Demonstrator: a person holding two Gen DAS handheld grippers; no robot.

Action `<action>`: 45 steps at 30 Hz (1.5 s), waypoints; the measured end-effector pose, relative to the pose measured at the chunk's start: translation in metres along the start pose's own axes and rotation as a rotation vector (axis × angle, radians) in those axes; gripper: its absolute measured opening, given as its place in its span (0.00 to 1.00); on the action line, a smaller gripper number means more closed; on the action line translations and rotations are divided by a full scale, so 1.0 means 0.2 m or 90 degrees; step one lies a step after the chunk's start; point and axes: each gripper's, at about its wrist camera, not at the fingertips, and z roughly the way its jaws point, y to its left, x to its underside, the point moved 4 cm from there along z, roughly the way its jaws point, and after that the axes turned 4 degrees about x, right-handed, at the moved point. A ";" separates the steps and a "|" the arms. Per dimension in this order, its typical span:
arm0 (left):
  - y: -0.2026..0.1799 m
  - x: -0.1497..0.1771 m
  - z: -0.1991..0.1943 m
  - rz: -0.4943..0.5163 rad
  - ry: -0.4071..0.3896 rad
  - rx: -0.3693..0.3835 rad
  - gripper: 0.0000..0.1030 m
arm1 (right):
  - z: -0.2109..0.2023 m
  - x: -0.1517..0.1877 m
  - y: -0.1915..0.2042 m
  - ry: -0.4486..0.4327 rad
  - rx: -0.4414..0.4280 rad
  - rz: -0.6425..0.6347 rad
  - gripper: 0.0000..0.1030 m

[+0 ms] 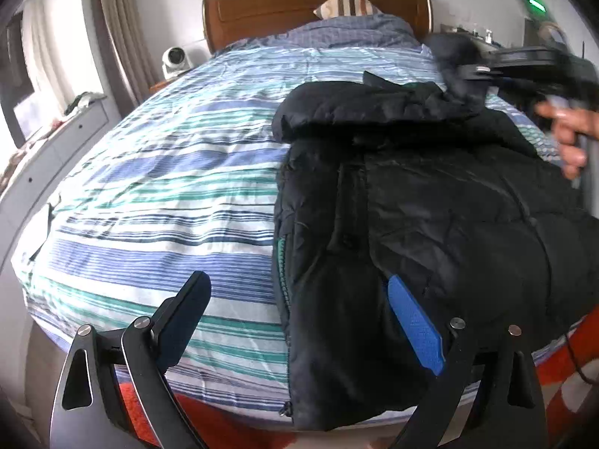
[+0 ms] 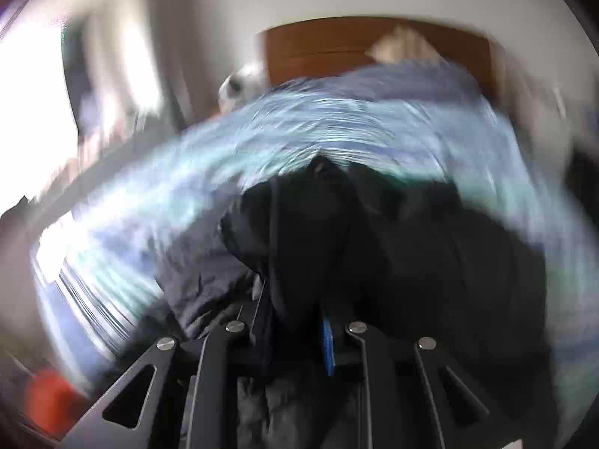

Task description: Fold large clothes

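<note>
A black quilted puffer jacket (image 1: 430,205) lies partly folded on the right side of a bed covered with a blue, green and white striped quilt (image 1: 168,194). The left claw (image 1: 295,321) hangs spread wide over the jacket's near hem, gripping nothing. The right claw (image 2: 299,321), blurred, is pressed together, pinching a fold of the jacket's black fabric.

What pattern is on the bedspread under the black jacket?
Horizontal stripes of blue, teal and white on the bedspread, clearest in the left wrist view.
</note>
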 end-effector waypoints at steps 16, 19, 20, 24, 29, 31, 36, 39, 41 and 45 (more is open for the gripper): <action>-0.10 -0.03 0.01 0.002 0.014 0.021 0.94 | 0.06 0.30 -0.61 0.089 -0.140 0.338 0.68; -0.12 -0.03 0.01 0.009 0.011 0.022 0.94 | 0.08 0.26 -0.56 0.077 -0.139 0.338 0.66; -0.12 -0.02 0.00 0.012 0.010 0.021 0.94 | 0.06 0.23 -0.53 0.065 -0.118 0.313 0.55; -0.10 -0.02 0.01 0.006 0.013 0.023 0.94 | -0.01 0.02 -0.45 0.017 -0.052 0.215 0.14; -0.07 -0.03 0.00 -0.007 0.011 0.024 0.94 | -0.06 -0.30 -0.52 -0.054 -0.005 0.177 0.14; -0.06 -0.03 0.00 -0.010 0.011 0.023 0.94 | -0.01 -0.33 -0.61 -0.045 0.030 0.174 0.14; -0.05 -0.03 0.00 -0.012 0.014 0.018 0.94 | 0.20 -0.16 -0.86 0.044 0.123 0.183 0.14; -0.05 -0.03 0.02 -0.009 0.023 0.015 0.94 | 0.28 -0.05 -0.94 0.074 0.121 0.203 0.15; -0.06 -0.03 0.02 -0.007 0.029 0.011 0.94 | 0.29 -0.04 -0.94 0.077 0.119 0.210 0.20; -0.06 -0.05 0.01 -0.008 0.029 0.020 0.94 | 0.24 -0.04 -0.93 0.084 0.136 0.196 0.66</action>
